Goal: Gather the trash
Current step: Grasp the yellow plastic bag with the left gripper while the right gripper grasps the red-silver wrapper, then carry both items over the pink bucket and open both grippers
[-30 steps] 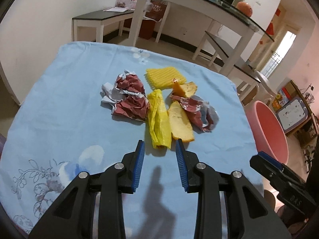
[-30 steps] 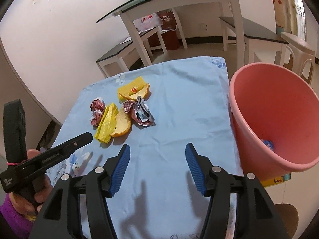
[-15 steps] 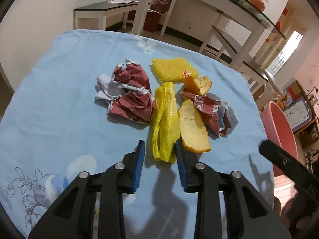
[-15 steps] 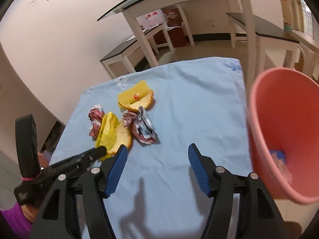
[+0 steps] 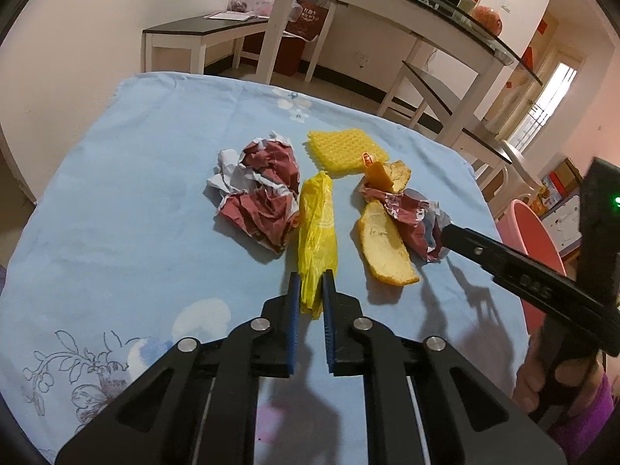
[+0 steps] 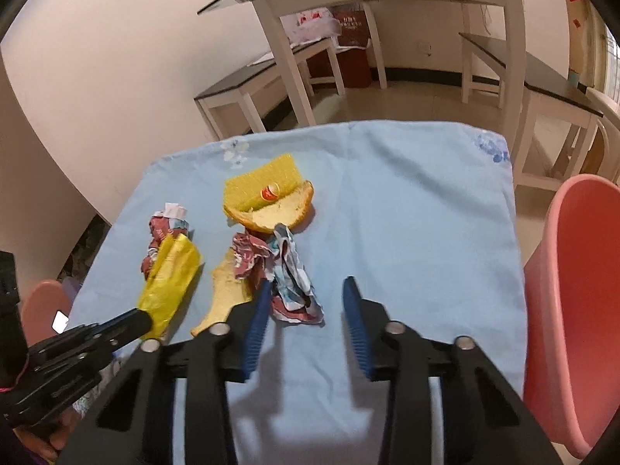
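Trash lies in a loose cluster near the middle of the table [image 5: 116,193], which is covered by a light blue cloth with a floral print. The room behind has cream walls, a glass-topped white table [image 5: 407,4] and dark-topped benches [image 5: 201,29].

The left claw [image 5: 310,283] is closed on the near end of the yellow plastic bag [image 5: 317,228], which stretches away from it. Beside the bag on its left sits a crumpled red-and-white wrapper [image 5: 259,190]; beyond it, a yellow foam net [image 5: 345,149]. To the bag's right lie a peel slice [image 5: 385,248], a second crumpled wrapper [image 6: 286,275] and another peel piece [image 6: 279,211].

The right claw [image 6: 306,298] is open, its left finger [image 6: 257,317] touching the second wrapper, which lies just inside the gap. A pink bucket [image 6: 562,310] stands off the table's right edge.
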`<act>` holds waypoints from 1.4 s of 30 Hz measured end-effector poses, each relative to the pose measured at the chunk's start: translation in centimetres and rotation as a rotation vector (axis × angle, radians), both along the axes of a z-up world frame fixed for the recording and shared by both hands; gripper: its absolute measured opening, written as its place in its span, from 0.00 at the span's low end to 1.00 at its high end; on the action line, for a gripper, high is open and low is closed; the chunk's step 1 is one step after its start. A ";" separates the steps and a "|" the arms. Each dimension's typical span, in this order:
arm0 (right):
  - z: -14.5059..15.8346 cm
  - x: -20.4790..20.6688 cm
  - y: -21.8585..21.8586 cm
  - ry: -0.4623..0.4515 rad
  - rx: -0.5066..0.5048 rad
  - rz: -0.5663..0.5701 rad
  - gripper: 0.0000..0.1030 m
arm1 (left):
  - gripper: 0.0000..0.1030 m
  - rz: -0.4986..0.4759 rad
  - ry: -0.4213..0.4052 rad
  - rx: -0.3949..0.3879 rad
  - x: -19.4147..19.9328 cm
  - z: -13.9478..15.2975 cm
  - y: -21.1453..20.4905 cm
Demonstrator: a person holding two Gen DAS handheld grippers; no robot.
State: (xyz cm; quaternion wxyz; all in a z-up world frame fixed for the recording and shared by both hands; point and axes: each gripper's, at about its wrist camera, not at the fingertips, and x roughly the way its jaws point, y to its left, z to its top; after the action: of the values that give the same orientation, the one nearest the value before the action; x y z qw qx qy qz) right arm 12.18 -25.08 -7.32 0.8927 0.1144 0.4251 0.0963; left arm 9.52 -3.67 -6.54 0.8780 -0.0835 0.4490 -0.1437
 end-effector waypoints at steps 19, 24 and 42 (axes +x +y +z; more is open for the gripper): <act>2.8 -5.7 -1.5 -0.050 0.040 -0.062 0.01 | 0.10 -0.025 -0.064 -0.016 -3.1 2.7 0.6; 3.9 -8.3 -2.2 -0.083 0.033 -0.083 0.01 | 0.10 -0.049 -0.083 -0.017 -4.3 3.3 -0.1; 7.2 -15.1 -9.1 -0.196 0.048 -0.266 0.01 | 0.10 -0.169 -0.143 -0.006 -6.1 5.8 -6.2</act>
State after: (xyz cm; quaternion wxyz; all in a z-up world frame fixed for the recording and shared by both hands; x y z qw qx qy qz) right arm -2.92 -34.18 -0.13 0.9318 0.1810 0.3147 -0.0021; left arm 3.45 -9.89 -0.70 0.8922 -0.0373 0.3902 -0.2243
